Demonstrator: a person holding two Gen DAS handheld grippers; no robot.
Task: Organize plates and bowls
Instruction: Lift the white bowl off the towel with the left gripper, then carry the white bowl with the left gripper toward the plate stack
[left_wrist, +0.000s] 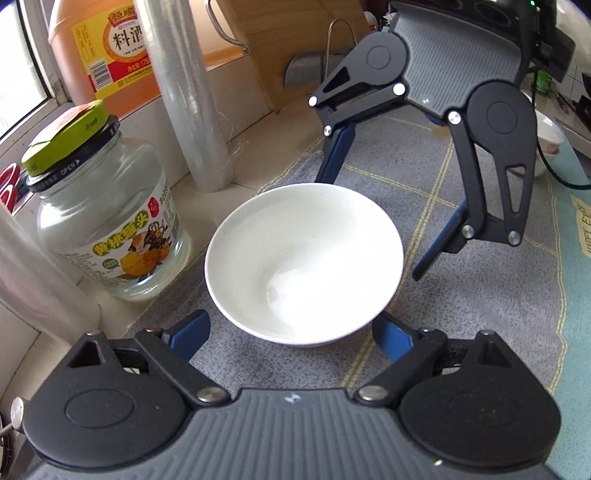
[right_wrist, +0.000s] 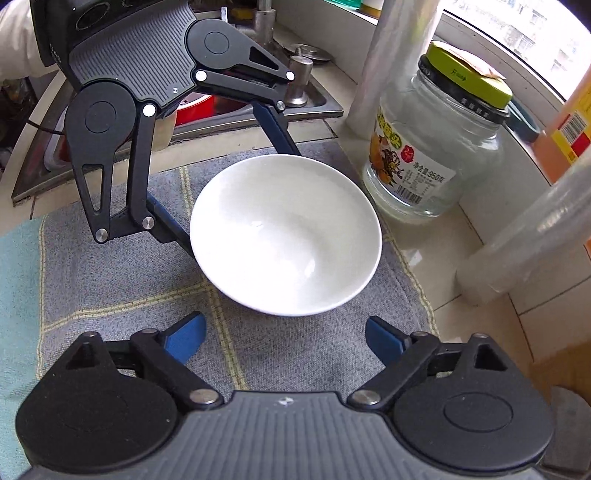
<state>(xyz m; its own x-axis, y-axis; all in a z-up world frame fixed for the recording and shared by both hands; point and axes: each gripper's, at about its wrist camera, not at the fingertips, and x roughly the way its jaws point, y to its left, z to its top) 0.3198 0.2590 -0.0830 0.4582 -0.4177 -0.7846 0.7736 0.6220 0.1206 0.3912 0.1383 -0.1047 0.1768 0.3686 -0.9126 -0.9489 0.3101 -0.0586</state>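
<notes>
A white bowl (left_wrist: 303, 266) (right_wrist: 284, 236) stands upright and empty on a grey checked cloth (left_wrist: 461, 302) (right_wrist: 110, 258). My left gripper (left_wrist: 291, 321) (right_wrist: 240, 199) points down at it, one blue finger (left_wrist: 192, 332) on each side of the near wall. My right gripper (right_wrist: 286, 321) (left_wrist: 369, 229) comes from the opposite side. Its blue fingertips (right_wrist: 188, 339) sit just short of the rim, with cloth showing in the gap. Both sets of jaws stand wide. I see no pad pressing on the bowl.
A glass jar with a green lid (left_wrist: 110, 221) (right_wrist: 432, 147) stands close beside the bowl. A roll of clear film (left_wrist: 188, 96) (right_wrist: 399, 55) and an orange bottle (left_wrist: 103, 48) stand behind it by the window. A second white bowl (left_wrist: 550, 144), a wooden board (left_wrist: 280, 44), a sink (right_wrist: 221, 110).
</notes>
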